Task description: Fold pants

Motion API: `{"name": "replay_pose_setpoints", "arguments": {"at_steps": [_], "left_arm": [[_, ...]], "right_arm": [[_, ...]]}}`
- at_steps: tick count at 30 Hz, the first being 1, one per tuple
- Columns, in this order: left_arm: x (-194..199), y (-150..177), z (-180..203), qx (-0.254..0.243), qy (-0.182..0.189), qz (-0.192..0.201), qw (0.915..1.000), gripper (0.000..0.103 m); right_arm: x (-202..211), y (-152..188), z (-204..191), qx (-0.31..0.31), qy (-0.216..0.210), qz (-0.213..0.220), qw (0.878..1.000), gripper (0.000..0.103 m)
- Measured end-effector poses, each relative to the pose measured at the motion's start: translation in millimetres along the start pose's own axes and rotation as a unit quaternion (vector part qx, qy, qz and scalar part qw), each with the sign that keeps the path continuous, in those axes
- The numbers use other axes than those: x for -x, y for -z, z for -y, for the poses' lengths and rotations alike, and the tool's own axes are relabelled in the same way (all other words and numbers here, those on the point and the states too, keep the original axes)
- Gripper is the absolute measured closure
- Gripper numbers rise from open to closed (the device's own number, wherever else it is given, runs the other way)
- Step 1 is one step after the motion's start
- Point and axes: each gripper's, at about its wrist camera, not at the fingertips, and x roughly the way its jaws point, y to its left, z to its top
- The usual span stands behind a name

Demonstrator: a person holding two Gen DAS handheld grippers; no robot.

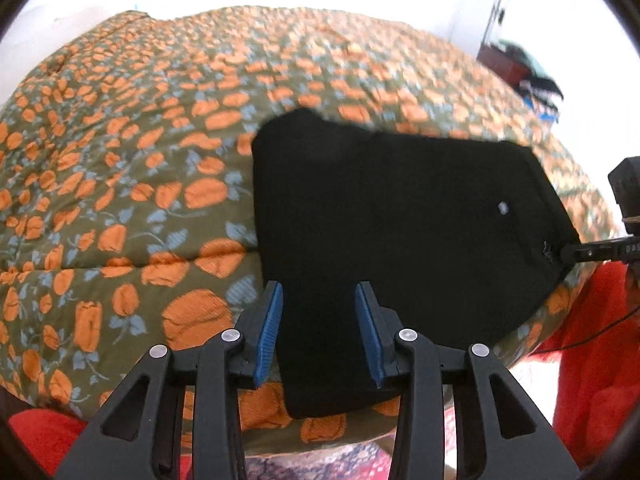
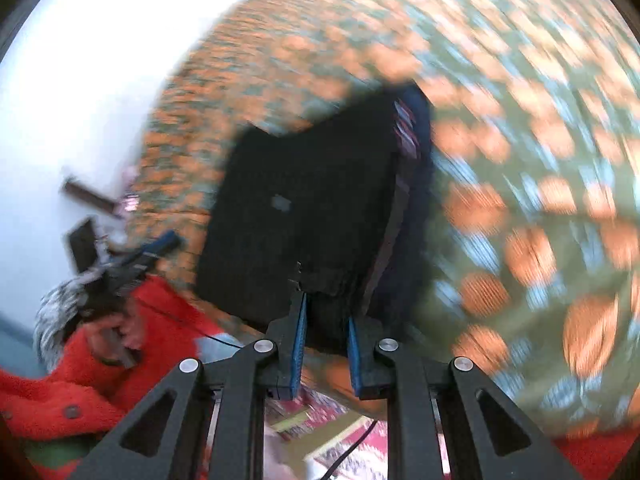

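Note:
Black pants (image 1: 384, 220) lie folded into a compact slab on the flowered bedspread (image 1: 132, 168). My left gripper (image 1: 319, 326) is open, its blue pads (image 1: 269, 326) either side of a narrow strip of the pants hanging over the bed's near edge. My right gripper (image 2: 326, 344) grips the pants' near edge (image 2: 324, 280) between its blue pads; this view is motion-blurred. The right gripper's tip also shows in the left wrist view (image 1: 572, 254) at the pants' right corner. The waistband (image 2: 404, 160) with striped trim runs along the right side.
The bedspread (image 2: 520, 160) covers the whole bed. The person's red sleeves (image 1: 592, 340) (image 2: 100, 368) are near the bed edge. A patterned rug (image 2: 340, 432) lies below. Clutter (image 1: 532, 76) sits at the far right by a white wall.

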Motion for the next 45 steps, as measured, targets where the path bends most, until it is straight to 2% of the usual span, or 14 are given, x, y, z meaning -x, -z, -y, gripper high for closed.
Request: {"name": "replay_pose_setpoints", "arguments": {"at_steps": [3,6,8,9,11,14,16,18,22,28,32,35,38,45], "left_arm": [[-6,3,7,-0.015,-0.016,-0.014,0.9997,0.064],[-4,5,7,-0.017,-0.028,-0.013,0.9994,0.064],[-7,6,7,-0.018,-0.037,-0.017,0.9990,0.064],[-9,7,7,-0.019,-0.039,-0.020,0.9988,0.064],[-11,7,9,-0.024,-0.044,-0.023,0.9985,0.064],[-11,7,15,-0.039,-0.058,-0.021,0.9973,0.064],[-11,7,17,-0.046,-0.064,-0.022,0.9966,0.064],[-14,8,18,-0.049,-0.068,-0.026,0.9962,0.064],[-16,7,18,-0.055,-0.074,-0.027,0.9954,0.062],[-18,8,19,-0.059,-0.076,-0.030,0.9949,0.062],[-19,7,19,-0.059,-0.077,-0.031,0.9948,0.062],[-19,7,19,-0.057,-0.077,-0.032,0.9948,0.062],[-20,8,21,-0.060,-0.079,-0.034,0.9945,0.062],[-18,11,22,-0.061,-0.084,-0.035,0.9940,0.062]], "right_arm": [[-13,10,17,-0.031,0.002,0.008,0.999,0.082],[-6,5,11,-0.028,0.013,0.016,0.999,0.070],[7,-2,-1,0.004,0.060,0.027,0.998,0.067],[20,-7,-14,0.032,0.098,0.046,0.994,0.066],[37,-17,-34,0.069,0.127,0.075,0.987,0.066],[49,-43,-63,0.114,0.115,0.122,0.979,0.066],[39,-56,-73,0.128,0.109,0.130,0.977,0.066],[17,-68,-76,0.134,0.106,0.128,0.977,0.066],[-45,-75,-43,0.093,0.156,0.047,0.982,0.066],[-6,-55,-72,0.121,0.151,0.089,0.977,0.067],[10,-19,-94,0.146,0.137,0.096,0.975,0.066],[0,10,-95,0.155,0.128,0.079,0.976,0.061],[-26,31,-78,0.144,0.147,0.046,0.977,0.060],[-34,31,-80,0.146,0.141,0.051,0.978,0.056]]}}
